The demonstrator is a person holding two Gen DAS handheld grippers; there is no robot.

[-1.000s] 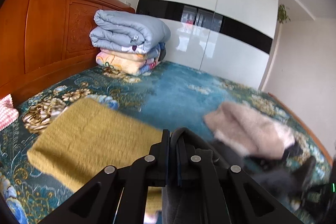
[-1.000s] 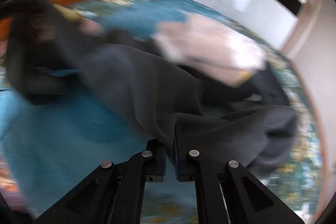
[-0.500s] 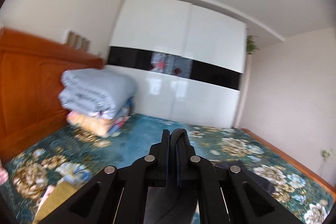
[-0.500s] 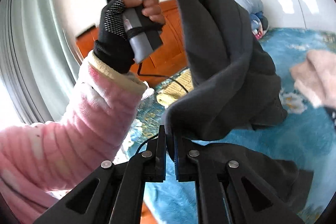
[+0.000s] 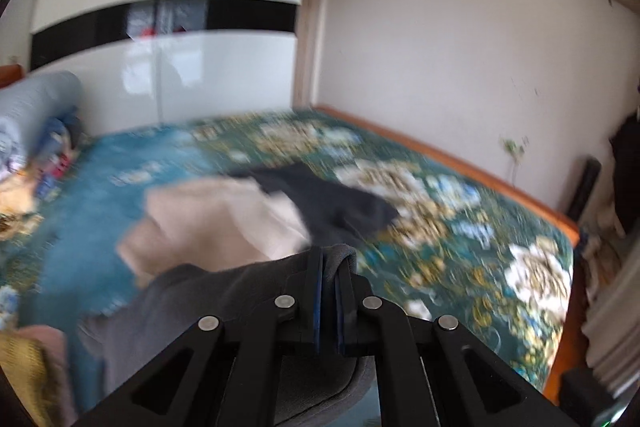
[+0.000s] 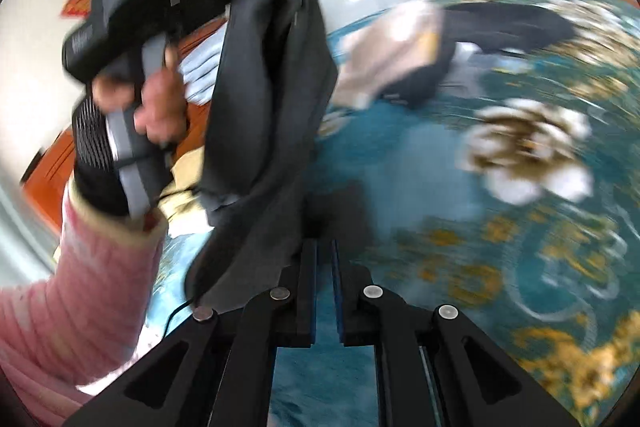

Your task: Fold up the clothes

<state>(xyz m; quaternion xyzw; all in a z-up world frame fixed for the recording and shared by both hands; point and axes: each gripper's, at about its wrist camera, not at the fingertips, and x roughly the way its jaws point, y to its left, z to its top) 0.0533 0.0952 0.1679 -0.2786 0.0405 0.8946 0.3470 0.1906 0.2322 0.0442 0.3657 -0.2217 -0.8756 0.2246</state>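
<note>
We hold a dark grey garment [image 6: 264, 99] lifted off the bed, and it hangs in a long fold from our left gripper [image 5: 329, 259], whose fingers are pressed together on a bunched edge of the cloth. In the right wrist view that gripper sits high, gripped by a hand [image 6: 160, 107] in a fingerless glove with a pink sleeve [image 6: 72, 287] below it. Our right gripper [image 6: 324, 251] has its fingers nearly together; the lower part of the garment passes just to the left of them, and we cannot tell whether any cloth is caught between them.

As we judge it, the main risk is that the garment hangs from a single sure hold. The pinch looks to be on a thick roll of fabric rather than a flat hem, so a quick swing could work it loose and drop the piece in a heap. If the right gripper has no real hold, the cloth will twist as it comes down and any fold will land crooked. Both views are smeared by motion, which suggests the speed is already high.

The bed [image 5: 460, 227] carries a teal floral cover with room to lay the garment flat. A beige fleecy garment [image 5: 216, 219] lies on it, overlapping a black garment [image 5: 340, 203]. Folded bedding [image 5: 32, 131] is stacked by the glossy white wardrobe [image 5: 180, 27], and a mustard knit [image 5: 24, 375] shows at the near left edge.
</note>
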